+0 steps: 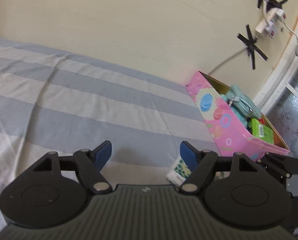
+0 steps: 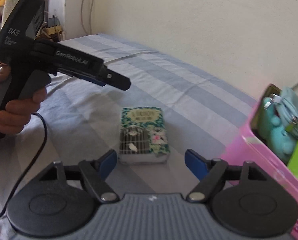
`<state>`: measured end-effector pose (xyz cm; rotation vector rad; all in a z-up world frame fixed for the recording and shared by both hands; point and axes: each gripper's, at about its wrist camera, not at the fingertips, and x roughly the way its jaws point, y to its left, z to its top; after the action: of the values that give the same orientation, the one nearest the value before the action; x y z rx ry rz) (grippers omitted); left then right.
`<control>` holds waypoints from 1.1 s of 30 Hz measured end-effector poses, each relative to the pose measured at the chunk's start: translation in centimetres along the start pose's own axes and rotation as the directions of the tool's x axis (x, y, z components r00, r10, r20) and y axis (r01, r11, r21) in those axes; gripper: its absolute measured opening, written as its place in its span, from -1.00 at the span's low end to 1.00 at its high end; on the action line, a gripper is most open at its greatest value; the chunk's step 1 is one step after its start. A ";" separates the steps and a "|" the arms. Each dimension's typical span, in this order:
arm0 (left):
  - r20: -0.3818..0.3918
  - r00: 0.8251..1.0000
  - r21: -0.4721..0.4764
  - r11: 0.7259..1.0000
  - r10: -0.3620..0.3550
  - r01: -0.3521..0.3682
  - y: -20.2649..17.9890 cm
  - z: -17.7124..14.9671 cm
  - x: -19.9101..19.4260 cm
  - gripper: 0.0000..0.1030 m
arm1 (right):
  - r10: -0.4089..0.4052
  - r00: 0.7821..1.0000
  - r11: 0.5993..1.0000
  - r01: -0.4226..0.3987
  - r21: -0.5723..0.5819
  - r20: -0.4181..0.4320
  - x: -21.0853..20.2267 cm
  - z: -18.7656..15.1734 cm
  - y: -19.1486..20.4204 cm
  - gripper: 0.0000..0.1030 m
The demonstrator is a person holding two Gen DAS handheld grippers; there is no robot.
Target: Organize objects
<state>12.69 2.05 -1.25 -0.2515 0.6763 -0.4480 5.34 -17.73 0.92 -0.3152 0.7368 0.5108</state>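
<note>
A small green and white patterned pack (image 2: 143,136) lies flat on the striped bed sheet (image 2: 169,84), just ahead of my right gripper (image 2: 151,161), which is open and empty. A corner of the pack shows in the left wrist view (image 1: 178,171) behind my right finger pad. My left gripper (image 1: 146,153) is open and empty above the sheet (image 1: 69,104); it also shows in the right wrist view (image 2: 117,82), held up at the left. A pink box (image 1: 227,124) holds a teal pouch (image 1: 243,102) and a green pack (image 1: 262,131).
The pink box (image 2: 255,156) stands at the bed's right end against the cream wall (image 1: 149,30). Plugs and cables (image 1: 269,24) hang on the wall above it. A black cable (image 2: 39,140) trails from the left gripper over the sheet.
</note>
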 end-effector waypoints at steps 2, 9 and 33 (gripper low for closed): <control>-0.020 1.000 0.059 0.998 -0.022 0.023 -1.5 -0.3 0.8 0.49 | 0.003 1.000 0.996 -0.003 0.089 0.007 -1.0 -1.0 -1.2 0.52; -0.028 0.999 0.112 0.994 0.017 -0.014 -3.1 -0.5 2.4 0.73 | 0.034 0.998 0.981 -0.045 0.190 0.057 -0.6 -2.2 0.0 0.56; -0.120 0.969 0.291 0.926 -0.214 0.240 -17.1 -0.2 1.1 -0.01 | -0.169 0.936 0.936 0.054 0.348 0.309 -9.3 -6.7 -4.6 -0.37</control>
<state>7.92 -13.47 4.23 -0.0170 0.6546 -0.7820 -1.67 -27.59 3.23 0.0509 0.4581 0.3095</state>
